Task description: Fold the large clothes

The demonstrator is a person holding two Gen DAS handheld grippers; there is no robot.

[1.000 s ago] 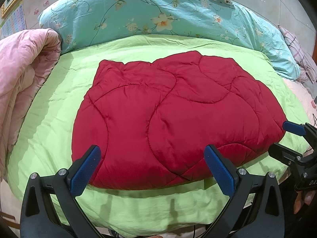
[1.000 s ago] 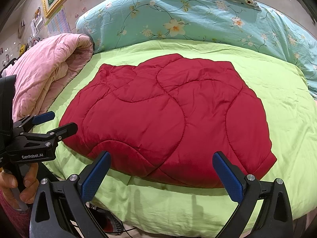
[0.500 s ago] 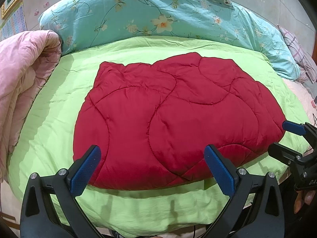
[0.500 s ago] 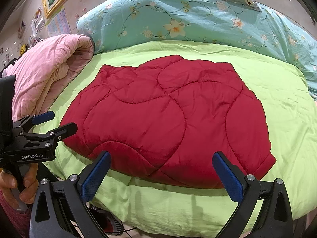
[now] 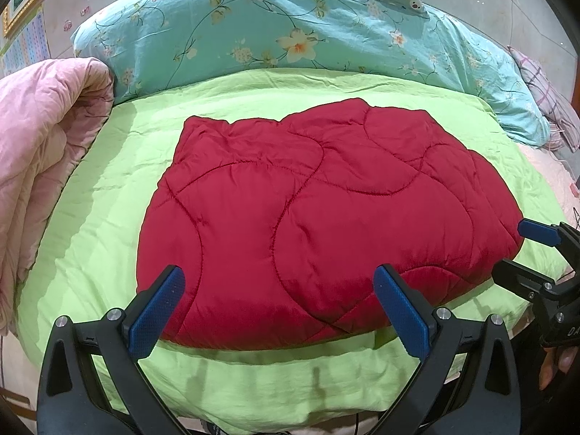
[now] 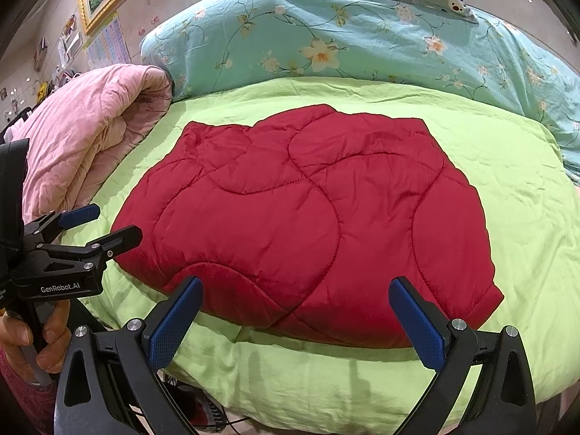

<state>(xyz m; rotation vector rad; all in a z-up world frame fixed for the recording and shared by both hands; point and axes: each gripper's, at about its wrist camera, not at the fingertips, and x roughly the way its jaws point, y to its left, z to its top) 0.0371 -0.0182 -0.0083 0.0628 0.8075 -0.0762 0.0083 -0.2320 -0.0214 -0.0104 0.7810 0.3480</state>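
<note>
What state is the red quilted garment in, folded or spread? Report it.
Folded. The red quilted garment lies as a compact padded bundle on the green sheet, no sleeves sticking out, a doubled layer showing along its near edge.

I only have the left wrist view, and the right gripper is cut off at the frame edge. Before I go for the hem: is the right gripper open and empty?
Observer: Yes. In the right wrist view the right gripper is wide open, with nothing between its fingers.
Operator: Where does the garment's right side end?
Observer: The red jacket ends at its near right corner, which rests on the green sheet with bare sheet beyond it.
Operator: And my left gripper from the side?
Observer: The left gripper is open and empty beside the jacket's near left edge.
</note>
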